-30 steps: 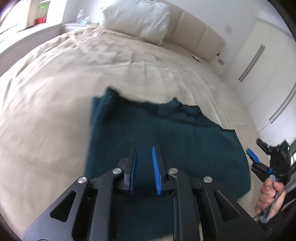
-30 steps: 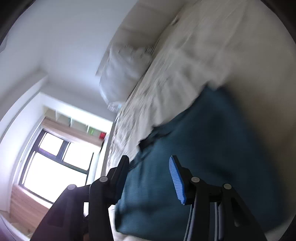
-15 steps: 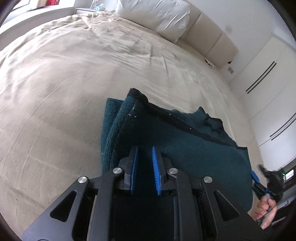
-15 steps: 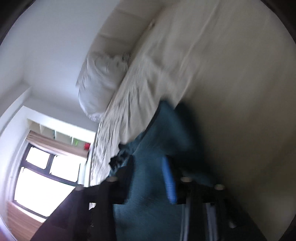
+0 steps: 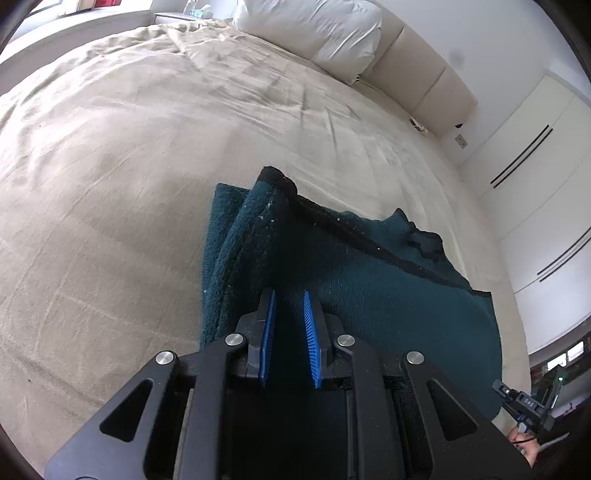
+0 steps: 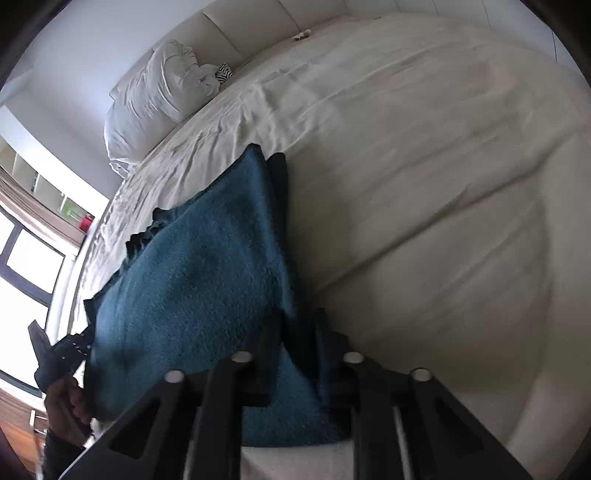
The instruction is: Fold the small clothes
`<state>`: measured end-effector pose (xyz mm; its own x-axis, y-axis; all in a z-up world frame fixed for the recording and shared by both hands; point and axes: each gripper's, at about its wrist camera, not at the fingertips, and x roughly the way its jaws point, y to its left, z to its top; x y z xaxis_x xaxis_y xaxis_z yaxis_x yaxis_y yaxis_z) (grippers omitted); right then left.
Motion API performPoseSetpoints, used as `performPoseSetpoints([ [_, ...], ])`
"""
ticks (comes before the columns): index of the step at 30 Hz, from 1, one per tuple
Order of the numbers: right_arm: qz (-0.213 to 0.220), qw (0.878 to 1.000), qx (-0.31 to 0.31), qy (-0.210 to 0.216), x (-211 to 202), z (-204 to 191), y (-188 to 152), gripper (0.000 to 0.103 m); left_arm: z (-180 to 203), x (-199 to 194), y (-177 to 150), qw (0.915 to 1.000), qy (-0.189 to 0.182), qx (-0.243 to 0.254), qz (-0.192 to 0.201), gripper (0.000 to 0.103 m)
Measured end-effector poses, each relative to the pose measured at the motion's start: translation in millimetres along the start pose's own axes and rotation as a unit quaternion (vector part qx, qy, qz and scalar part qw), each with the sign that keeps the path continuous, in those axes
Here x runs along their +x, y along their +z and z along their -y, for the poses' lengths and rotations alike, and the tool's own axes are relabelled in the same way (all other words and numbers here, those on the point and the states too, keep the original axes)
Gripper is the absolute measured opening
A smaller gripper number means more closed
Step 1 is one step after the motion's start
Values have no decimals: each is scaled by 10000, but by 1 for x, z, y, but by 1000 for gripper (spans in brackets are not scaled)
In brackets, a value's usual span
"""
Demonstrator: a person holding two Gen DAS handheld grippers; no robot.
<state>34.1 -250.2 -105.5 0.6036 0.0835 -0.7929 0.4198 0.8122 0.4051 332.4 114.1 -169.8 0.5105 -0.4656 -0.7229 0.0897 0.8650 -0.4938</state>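
**A:** Where's the garment?

**B:** Teal knit piece (image 5: 369, 295) lies on the beige bed sheet (image 5: 129, 166), toward the near edge of the bed. Dark trim runs along its far edge. In the left wrist view the left side is doubled over: a raised upper layer with a narrower strip of the lower layer showing just beside it on the sheet.

**A:** Left gripper?

**B:** Left gripper (image 5: 290, 321) sits over the cloth near that folded side. Blue pads (image 5: 267, 325) stand apart with a narrow gap. Teal fabric shows through the gap, but nothing looks pinched between the pads.

**A:** Right gripper?

**B:** Right gripper (image 6: 295, 332) is at the cloth's right edge. The right wrist view is blurred and dark there. Fabric runs down into the space between the fingers (image 6: 271, 332), so it's probably clamped on the edge, but I can't tell for certain. From the left wrist view only its tip and the holding hand show, at the lower right corner.

**A:** Anything else around?

**B:** White pillow (image 5: 314, 33) at the head of the bed against a padded headboard (image 5: 424, 81). White wardrobe doors (image 5: 535, 166) to the right. Window (image 6: 22, 266) on the far side in the right wrist view. The left hand (image 6: 70, 402) gripping its handle is visible at lower left there.
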Motion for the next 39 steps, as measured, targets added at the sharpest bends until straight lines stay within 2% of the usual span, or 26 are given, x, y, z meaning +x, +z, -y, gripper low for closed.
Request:
performPoseSetpoints([
  [3,14,10000,9,-60,-7,3,-4,7,-3,-1,-1,10000,-47,-29,11,16],
  [13,-146,9973,571,430,-11,25,-10,7,-4,-4,-8,9997,32,232,41,16],
  [16,-35,9968,633,485,-8,32,-6,14,-2,-5,-9,9995,67,301,25,16],
  [17,20,9967,656,483,-10,32,-4,19,-2,-6,-10,9994,84,327,10,16],
  [20,152,9978,636,102,-23,27,0,35,-4,-11,-13,9994,107,331,-1,16],
  [23,492,9975,474,-187,-43,5,2,37,-9,-16,-16,9998,37,217,36,16],
  [25,666,9977,137,74,-49,-26,6,37,-12,-18,-18,9999,-10,148,83,16],
  [26,628,9974,13,363,-45,-42,8,38,-13,-18,-19,9999,-21,135,95,16],
  [28,331,9937,-239,1042,-27,-72,9,40,-15,-21,-20,9999,-59,99,127,16],
  [30,-54,9828,-408,1801,5,-98,5,46,-20,-23,-22,9998,-132,55,141,16],
  [31,-236,9799,-449,1931,20,-104,4,50,-23,-25,-23,9997,-192,22,147,16],
  [33,-583,9826,-268,1744,49,-100,1,50,-31,-28,-24,9993,-336,-76,140,16],
  [34,-660,9806,-28,1847,58,-89,2,45,-37,-33,-24,9990,-392,-131,146,16],
  [35,-604,9776,162,2009,60,-78,3,36,-42,-38,-25,9990,-363,-175,178,16],
  [37,-396,9793,577,1901,52,-52,5,29,-56,-52,-27,9990,-4,-364,262,17],
  [39,-187,9801,826,1794,35,-36,6,38,-73,-68,-30,9970,47,-699,338,17],
])
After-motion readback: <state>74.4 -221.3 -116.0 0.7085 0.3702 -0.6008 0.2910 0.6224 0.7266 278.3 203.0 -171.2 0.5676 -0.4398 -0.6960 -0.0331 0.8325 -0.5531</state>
